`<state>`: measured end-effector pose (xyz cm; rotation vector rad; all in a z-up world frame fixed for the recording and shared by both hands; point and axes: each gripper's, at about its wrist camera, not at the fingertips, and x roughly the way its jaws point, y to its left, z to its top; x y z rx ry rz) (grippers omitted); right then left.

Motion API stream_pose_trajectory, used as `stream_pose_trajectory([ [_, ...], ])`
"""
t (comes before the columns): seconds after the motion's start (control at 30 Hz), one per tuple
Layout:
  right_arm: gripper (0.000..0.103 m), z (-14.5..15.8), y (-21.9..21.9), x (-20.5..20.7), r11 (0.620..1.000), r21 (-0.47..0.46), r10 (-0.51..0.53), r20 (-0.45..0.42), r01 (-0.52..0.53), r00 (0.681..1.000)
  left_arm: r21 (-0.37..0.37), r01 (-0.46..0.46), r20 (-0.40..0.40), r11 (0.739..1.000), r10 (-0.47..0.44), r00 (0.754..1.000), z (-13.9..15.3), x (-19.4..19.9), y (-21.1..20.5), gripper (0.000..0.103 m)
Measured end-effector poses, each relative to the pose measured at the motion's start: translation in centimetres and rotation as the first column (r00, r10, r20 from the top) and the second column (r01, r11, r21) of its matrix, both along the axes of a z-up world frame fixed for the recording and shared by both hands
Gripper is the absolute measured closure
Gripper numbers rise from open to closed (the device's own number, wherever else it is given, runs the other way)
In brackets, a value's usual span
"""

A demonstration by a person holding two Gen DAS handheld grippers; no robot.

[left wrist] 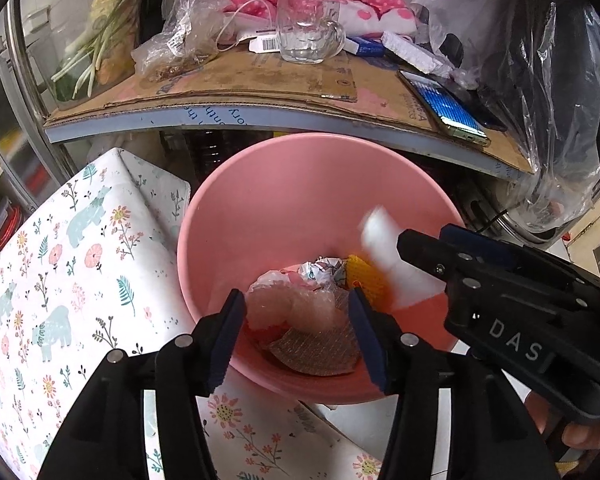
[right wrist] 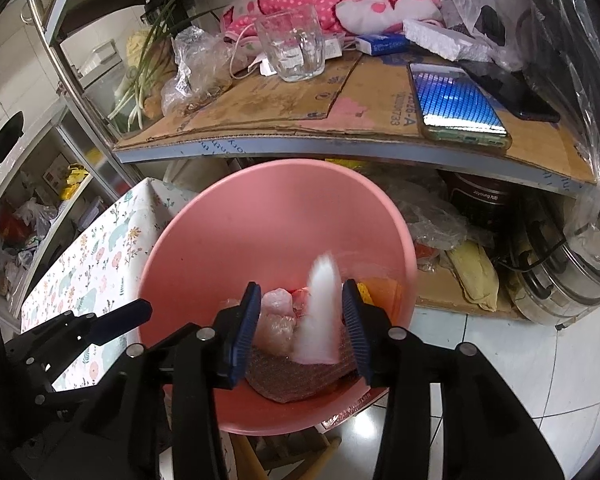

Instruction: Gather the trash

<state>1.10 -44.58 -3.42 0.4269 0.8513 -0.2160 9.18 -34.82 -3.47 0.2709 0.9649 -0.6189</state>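
Pink bin (right wrist: 276, 216) w/ trash already in it; white scrap dropping in.
White scrap (right wrist: 320, 312), blurred, sits between right gripper (right wrist: 302, 328) jaws, which are spread & not pressing it; looks just let go, falling onto crumpled paper (left wrist: 324, 272), clear plastic wads (left wrist: 292, 304), yellow bit (left wrist: 364, 276); left gripper (left wrist: 296, 336) jaws spread, empty, over bin; so several pcs collected; shelf (left wrist: 260, 88) behind still has plastic bag (left wrist: 188, 32), maybe trash; can't tell what's left.

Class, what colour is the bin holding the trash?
Pink bin, clearest in the right wrist view.
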Motion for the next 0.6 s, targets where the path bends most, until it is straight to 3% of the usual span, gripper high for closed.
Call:
stream_pose_trajectory([
  [0.6, 0.06, 2.0, 1.0, -2.1, 0.999, -0.04, 0.014, 0.039, -0.012, 0.999, -0.02, -0.021, 0.045, 1.0, 0.022, 0.999, 1.6, -1.2, 1.0, 0.049],
])
